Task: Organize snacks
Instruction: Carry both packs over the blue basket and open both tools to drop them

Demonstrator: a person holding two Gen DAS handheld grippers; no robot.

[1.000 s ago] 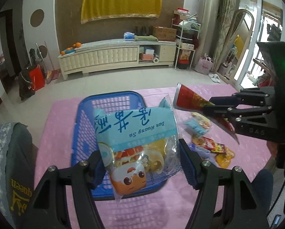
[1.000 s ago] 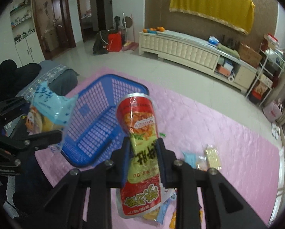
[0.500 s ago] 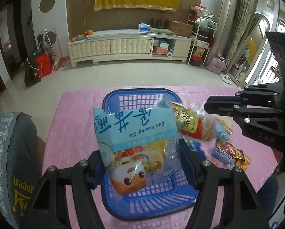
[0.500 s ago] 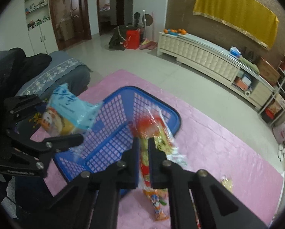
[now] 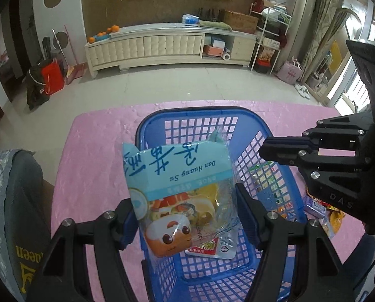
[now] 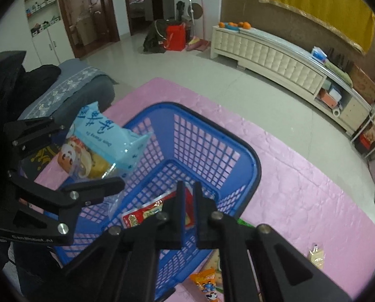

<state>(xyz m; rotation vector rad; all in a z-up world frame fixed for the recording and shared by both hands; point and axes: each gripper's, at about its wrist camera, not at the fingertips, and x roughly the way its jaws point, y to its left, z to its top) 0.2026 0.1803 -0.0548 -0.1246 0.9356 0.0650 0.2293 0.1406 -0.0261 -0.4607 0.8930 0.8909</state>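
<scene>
A light-blue snack bag (image 5: 177,173) with a cartoon face is clamped between the pads of my left gripper (image 5: 185,209), hanging over the blue mesh basket (image 5: 200,109). The right wrist view shows the same bag (image 6: 104,136) in the left gripper (image 6: 84,153) above the basket's near-left rim (image 6: 147,108). My right gripper (image 6: 187,196) is shut with nothing in it, above the basket's floor. From the left wrist view the right gripper (image 5: 263,149) hovers over the basket's right wall. A red snack bag (image 6: 142,216) lies flat inside the basket, partly under the blue bag (image 5: 207,248).
The basket stands on a pink tablecloth (image 6: 300,188). Several loose snack packets lie on it to the right of the basket (image 5: 315,207) (image 6: 207,281) (image 6: 317,254). A grey cushioned seat (image 5: 14,201) is beside the table's left edge.
Both grippers moved forward and down over the basket. The red bag left the right gripper and now lies in the basket; the right jaws are shut. The left still holds the blue bag.
</scene>
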